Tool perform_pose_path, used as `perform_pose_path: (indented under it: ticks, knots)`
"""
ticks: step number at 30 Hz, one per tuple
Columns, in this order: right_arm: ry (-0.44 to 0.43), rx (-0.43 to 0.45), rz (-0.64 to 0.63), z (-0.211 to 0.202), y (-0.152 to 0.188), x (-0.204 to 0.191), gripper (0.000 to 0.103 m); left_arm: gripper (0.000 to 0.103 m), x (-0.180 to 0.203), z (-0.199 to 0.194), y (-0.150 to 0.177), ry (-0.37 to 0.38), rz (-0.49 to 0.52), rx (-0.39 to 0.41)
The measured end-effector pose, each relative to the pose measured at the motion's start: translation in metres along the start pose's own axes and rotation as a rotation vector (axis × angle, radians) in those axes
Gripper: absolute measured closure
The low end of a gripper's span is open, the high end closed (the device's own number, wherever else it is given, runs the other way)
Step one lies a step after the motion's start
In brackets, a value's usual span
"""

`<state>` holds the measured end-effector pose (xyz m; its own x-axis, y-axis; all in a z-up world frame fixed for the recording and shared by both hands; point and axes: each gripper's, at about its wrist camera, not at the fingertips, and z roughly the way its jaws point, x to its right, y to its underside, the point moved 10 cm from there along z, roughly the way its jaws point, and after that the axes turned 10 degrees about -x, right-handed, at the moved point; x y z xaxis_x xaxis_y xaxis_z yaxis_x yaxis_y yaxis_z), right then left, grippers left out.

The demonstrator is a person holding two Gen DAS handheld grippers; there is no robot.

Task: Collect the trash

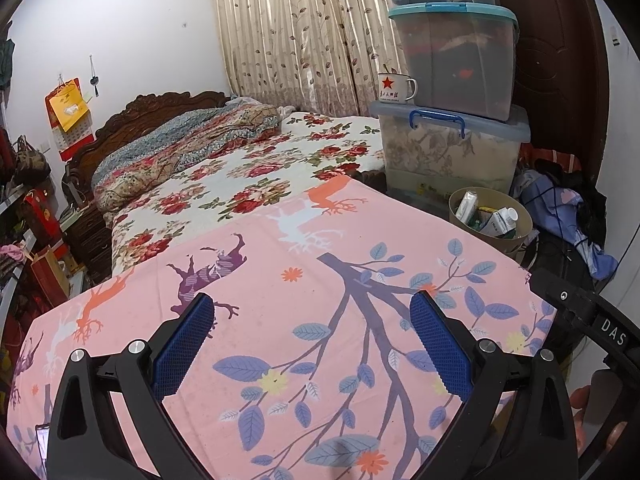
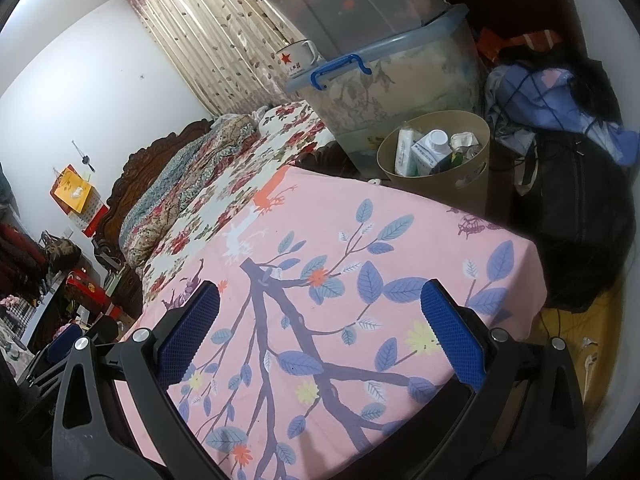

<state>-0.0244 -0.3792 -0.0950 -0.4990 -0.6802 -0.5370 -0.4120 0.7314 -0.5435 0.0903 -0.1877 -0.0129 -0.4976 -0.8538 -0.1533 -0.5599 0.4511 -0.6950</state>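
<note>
trash [image 2: 430, 152] fills a round tan bin [image 2: 468, 184]: a white bottle, cartons and crumpled wrappers stand packed above its rim. the bin sits on the floor just past the far right corner of the bench, touching or nearly touching the stacked clear storage boxes [image 1: 452, 152] behind it. a pink leaf-print cloth [image 1: 304, 320] covers the bench, its right edge falling off beside a dark bag [image 2: 584, 232]. left fingers [image 1: 206, 312] are spread wide over the cloth, holding nothing. right fingers [image 2: 208, 300] are equally wide apart and hold nothing, above the cloth's middle.
</note>
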Motion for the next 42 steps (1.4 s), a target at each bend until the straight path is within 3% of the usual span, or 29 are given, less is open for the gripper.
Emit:
perform_pose_path:
  ticks: [42]
  knots:
    - [0.0, 0.0, -0.002, 0.0, 0.0004, -0.0002, 0.003, 0.009, 0.0015, 0.0005, 0.0, -0.005, 0.006, -0.002]
